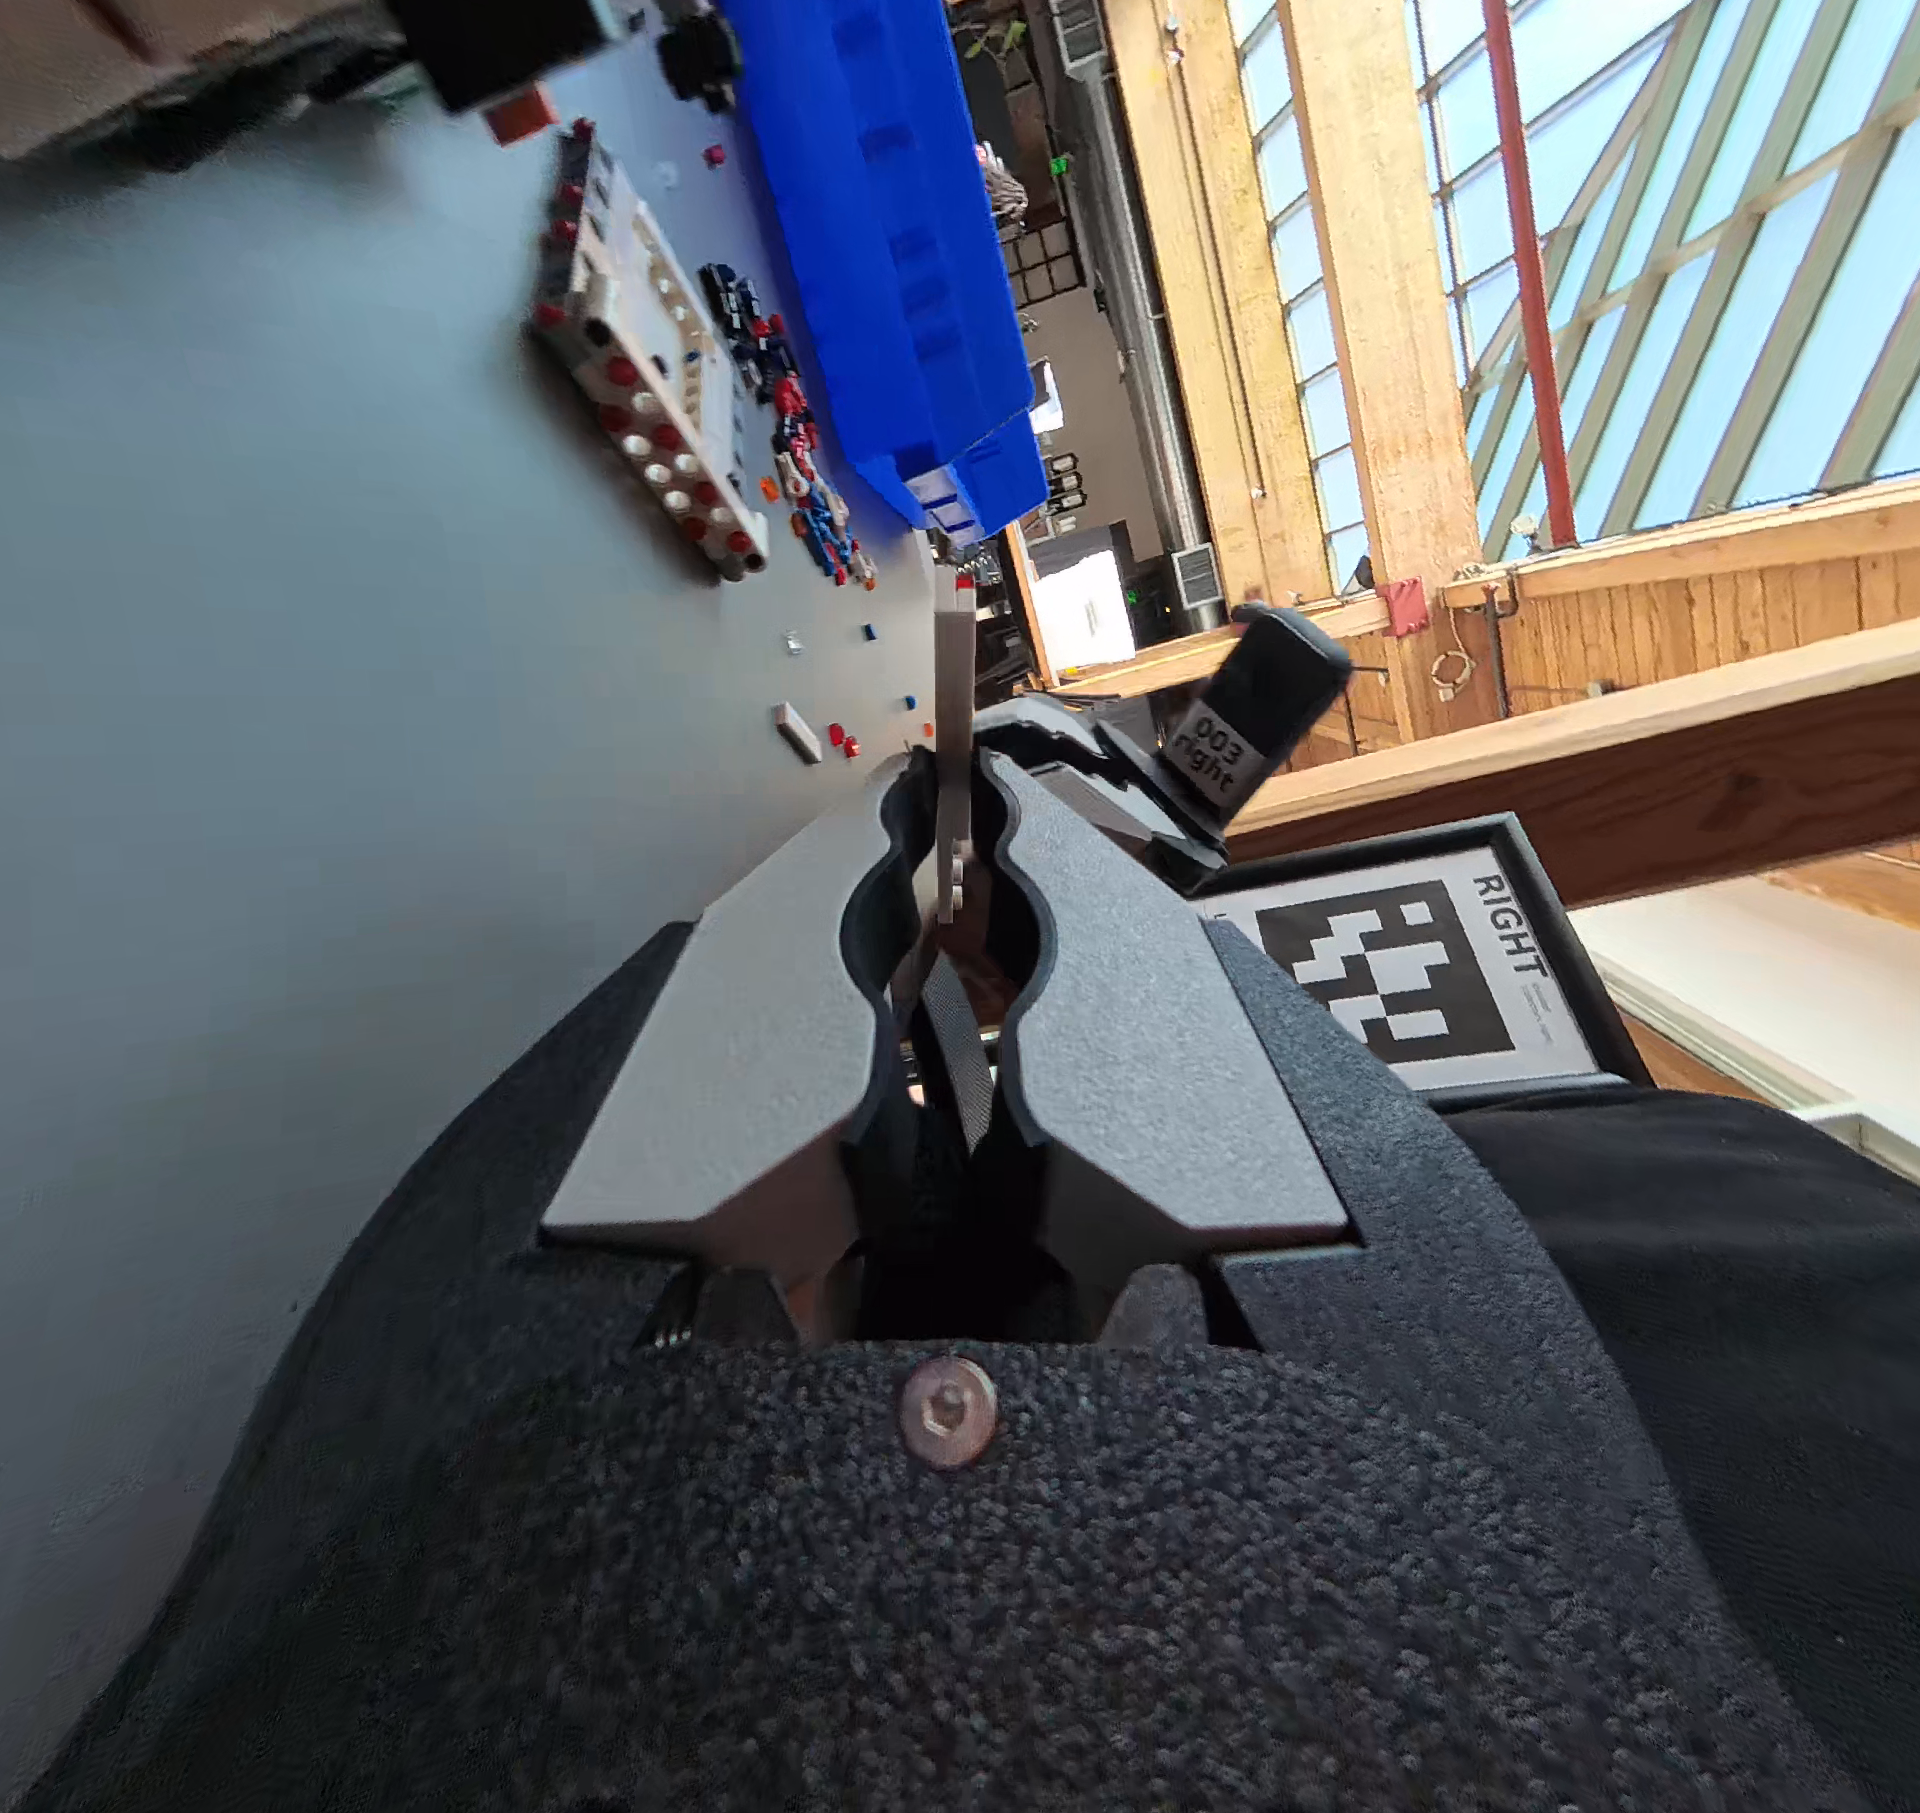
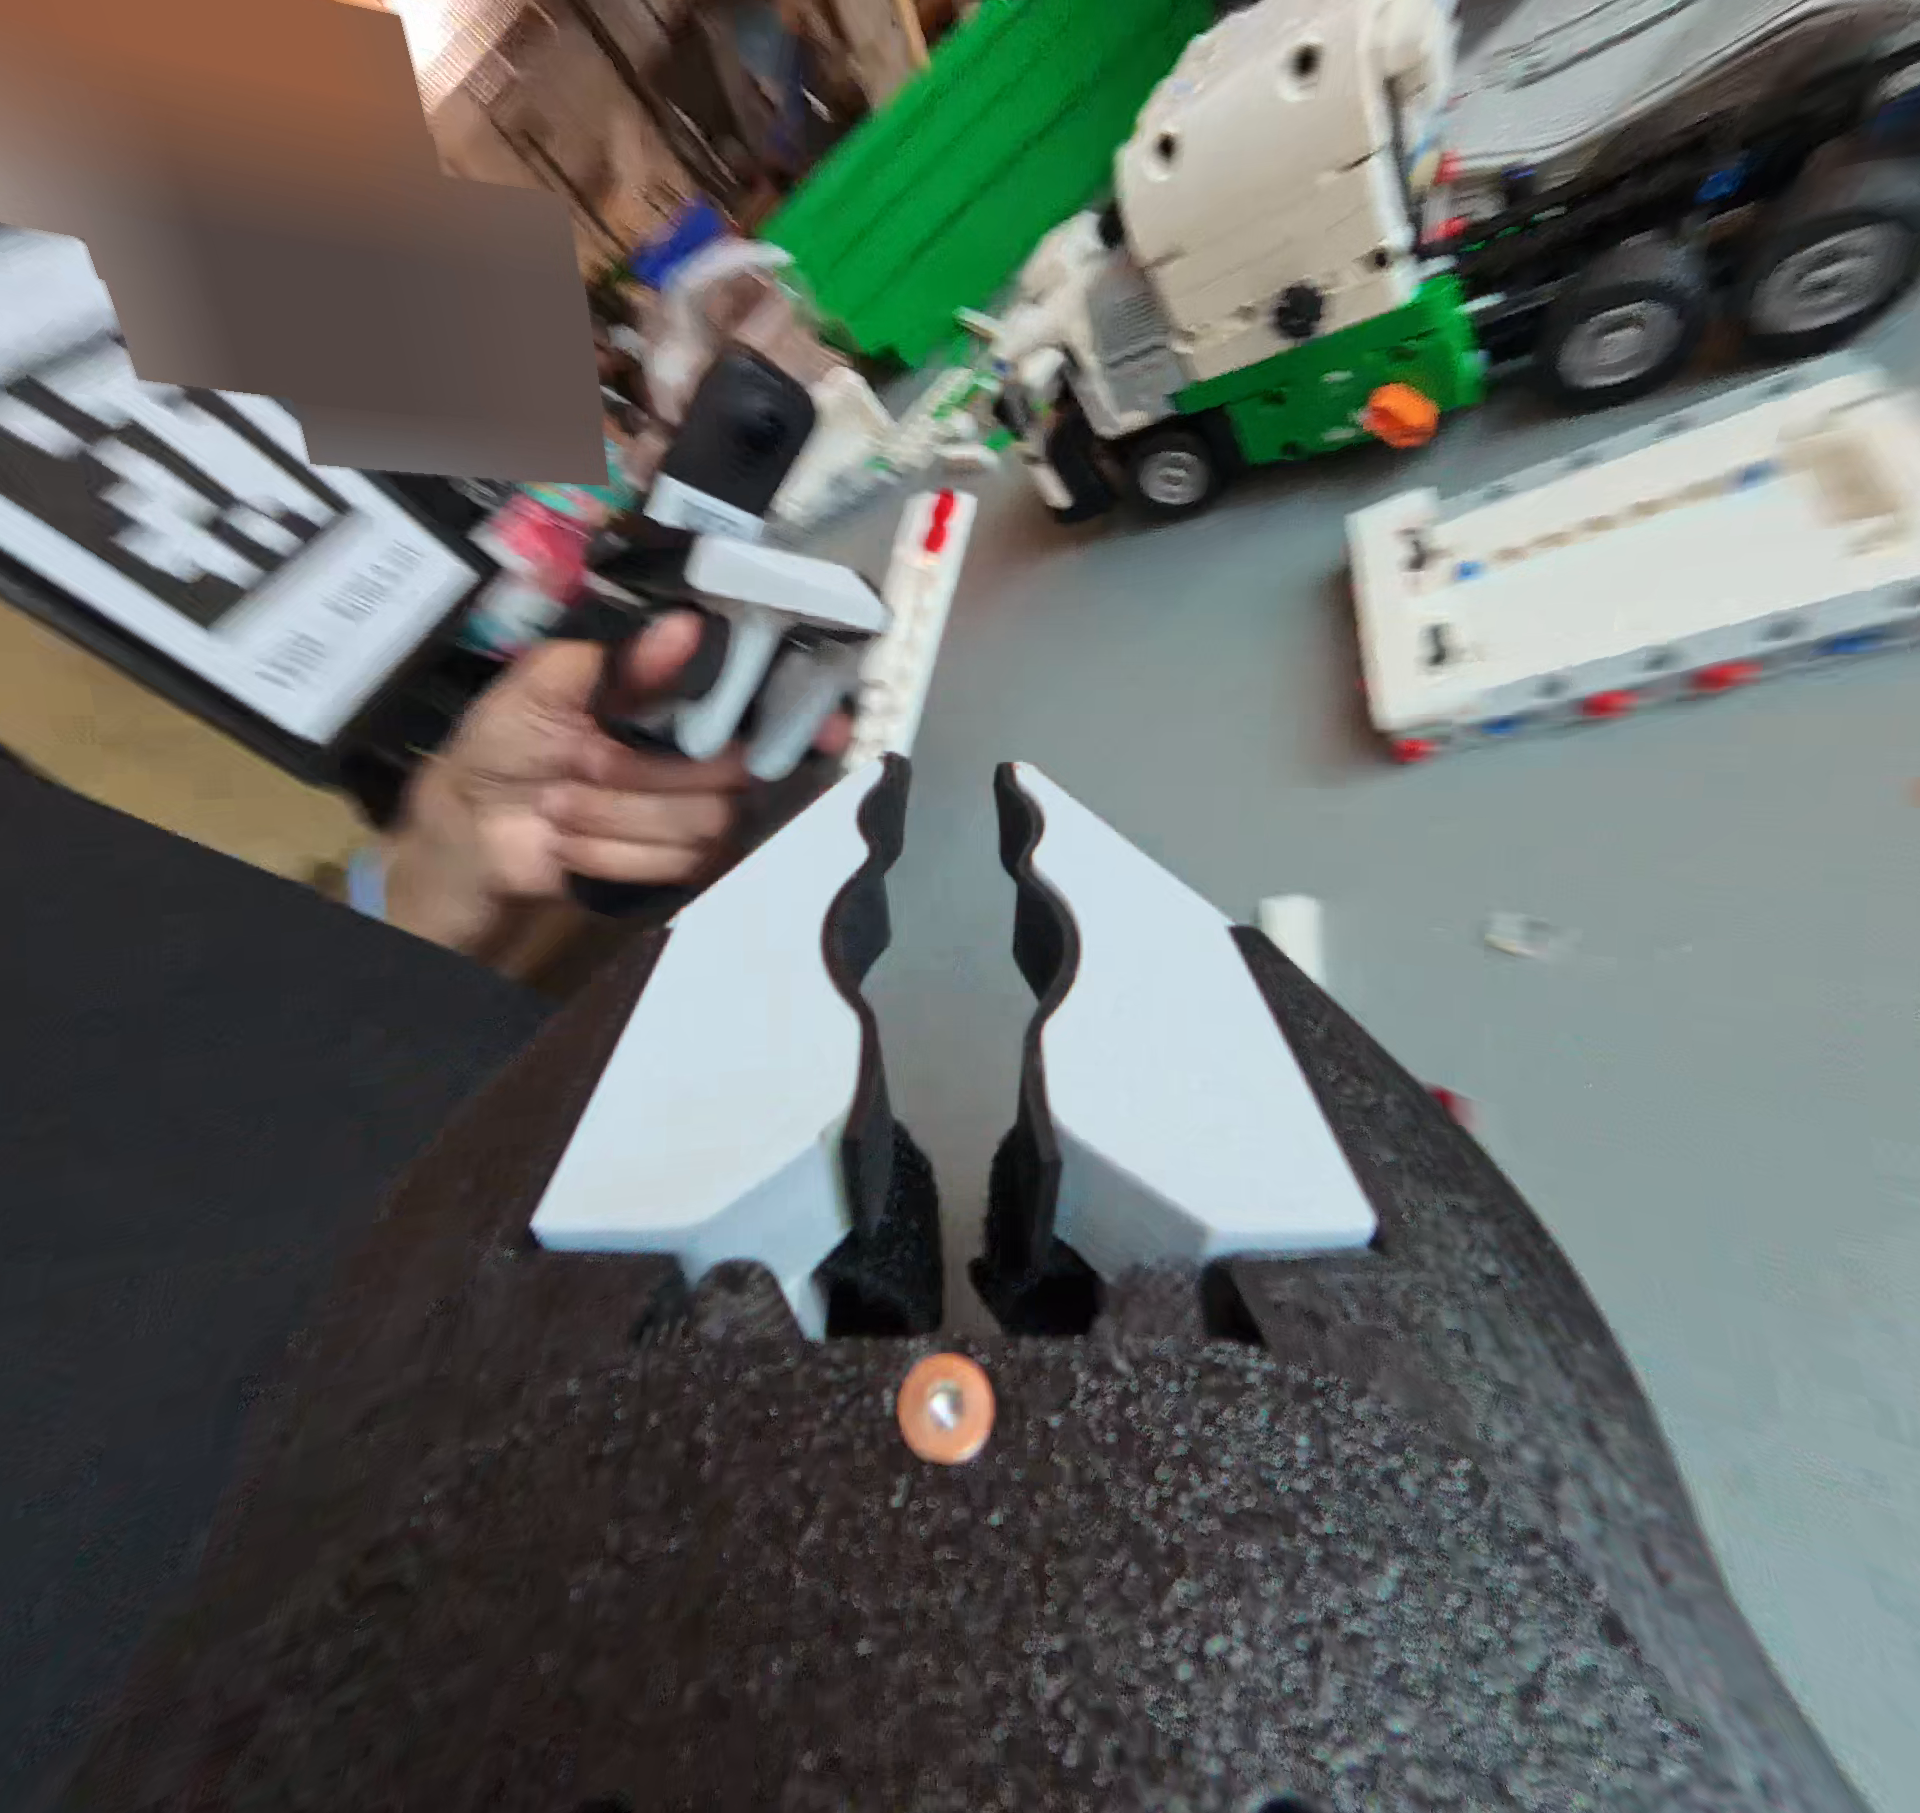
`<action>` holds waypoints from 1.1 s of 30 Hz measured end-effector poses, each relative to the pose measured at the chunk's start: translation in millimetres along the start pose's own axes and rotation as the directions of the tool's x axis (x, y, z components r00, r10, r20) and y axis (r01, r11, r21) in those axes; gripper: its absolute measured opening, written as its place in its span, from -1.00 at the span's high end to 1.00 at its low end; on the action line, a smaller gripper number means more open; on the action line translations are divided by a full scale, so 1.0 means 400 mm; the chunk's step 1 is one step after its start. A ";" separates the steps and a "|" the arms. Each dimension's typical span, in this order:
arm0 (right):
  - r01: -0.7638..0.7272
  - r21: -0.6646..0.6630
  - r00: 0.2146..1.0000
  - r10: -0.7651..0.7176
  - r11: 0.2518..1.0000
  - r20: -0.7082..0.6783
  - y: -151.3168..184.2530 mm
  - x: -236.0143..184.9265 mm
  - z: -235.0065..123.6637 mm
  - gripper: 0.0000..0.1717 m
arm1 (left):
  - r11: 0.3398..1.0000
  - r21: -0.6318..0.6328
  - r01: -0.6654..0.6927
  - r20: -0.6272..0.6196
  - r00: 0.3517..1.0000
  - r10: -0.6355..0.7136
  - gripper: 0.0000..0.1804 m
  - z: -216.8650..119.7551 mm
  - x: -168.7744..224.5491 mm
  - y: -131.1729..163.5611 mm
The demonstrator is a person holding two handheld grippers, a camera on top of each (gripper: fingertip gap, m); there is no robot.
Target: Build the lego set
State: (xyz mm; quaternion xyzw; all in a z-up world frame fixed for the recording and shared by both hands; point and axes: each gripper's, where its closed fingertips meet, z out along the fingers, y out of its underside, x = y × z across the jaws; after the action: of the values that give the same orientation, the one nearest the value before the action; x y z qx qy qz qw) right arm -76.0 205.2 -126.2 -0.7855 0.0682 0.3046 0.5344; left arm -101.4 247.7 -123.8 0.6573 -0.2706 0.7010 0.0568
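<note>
While looking along the left gripper [image 1: 951, 776], finds both pads pressed flat on a long pale beam [image 1: 956, 714], gripped edge-on near 1 end, with a red piece at the far tip. Just left of the beam, on the grey table [image 1: 208, 620]: 1 small grey bar [image 1: 798, 730] and 2 red studs [image 1: 844, 740], loose. Farther beyond the beam: a flat white frame [image 1: 644, 361] lined with red and white pins, built up but lying apart from everything else. Beside that, a heap of small loose pieces [image 1: 800, 454], unsorted. Farthest from the beam: blue bins [image 1: 883, 205].

Judging from this: 1 beam lifted, joined to nothing yet; many pieces left loose.

From the right wrist only: the right gripper [image 2: 951, 771] spread, bare table showing between its pads, nothing gripped. Just left of it, a hand [image 2: 561, 797] around the other gripper's handle, the beam standing up from there. Right of the beam, the same white frame; beyond the beam, a white and green truck model [image 2: 1278, 288], largely assembled, and a green bin [image 2: 997, 122]. From the left wrist only: the heap and the blue bins.
</note>
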 end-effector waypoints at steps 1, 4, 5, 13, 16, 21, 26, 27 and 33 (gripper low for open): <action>0.118 -0.060 0.984 -0.125 0.991 -0.126 0.011 0.046 -0.024 0.81 | 1.000 0.004 0.017 0.023 1.000 -0.018 0.95 -0.007 -0.014 -0.001; 0.289 -0.282 0.877 -0.371 0.915 -0.304 0.054 0.132 -0.073 0.78 | 0.999 0.003 0.048 0.067 0.997 -0.048 0.94 -0.014 -0.036 0.002; 0.298 -0.317 0.865 -0.395 0.900 -0.310 0.064 0.138 -0.073 0.77 | 0.999 -0.002 0.048 0.078 0.996 -0.048 0.94 -0.011 -0.038 0.006; 0.315 -0.436 0.796 -0.485 0.843 -0.363 0.082 0.174 -0.035 0.85 | 0.996 -0.044 0.077 0.096 0.993 -0.072 0.95 0.028 -0.046 0.040; 0.279 -0.442 0.816 -0.453 0.853 -0.359 0.088 0.176 -0.033 0.93 | 0.995 -0.026 0.092 0.084 0.992 -0.089 0.95 0.031 -0.043 0.038; 0.229 -0.379 0.858 -0.369 0.897 -0.357 0.049 0.146 -0.021 0.93 | 0.987 0.040 0.156 0.060 0.986 -0.159 0.94 0.034 -0.044 0.020; 0.178 -0.242 0.926 -0.245 0.954 -0.286 -0.046 0.016 0.048 0.93 | 0.974 0.075 0.213 0.013 0.977 -0.215 0.94 0.049 -0.036 0.013; 0.151 -0.241 0.930 -0.220 0.959 -0.295 -0.046 0.010 0.060 0.93 | 0.973 0.080 0.218 0.001 0.976 -0.219 0.94 0.051 -0.031 0.011; 0.124 -0.263 0.910 -0.215 0.957 -0.353 -0.045 0.010 0.089 0.93 | 0.959 0.097 0.266 -0.077 0.963 -0.259 0.94 0.053 -0.014 -0.001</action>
State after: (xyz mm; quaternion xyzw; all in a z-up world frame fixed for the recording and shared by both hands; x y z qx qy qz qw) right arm -79.6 245.0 -122.9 -0.8899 0.0647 0.1056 0.4390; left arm -81.6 239.9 -129.3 0.6669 -0.1413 0.7213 0.1225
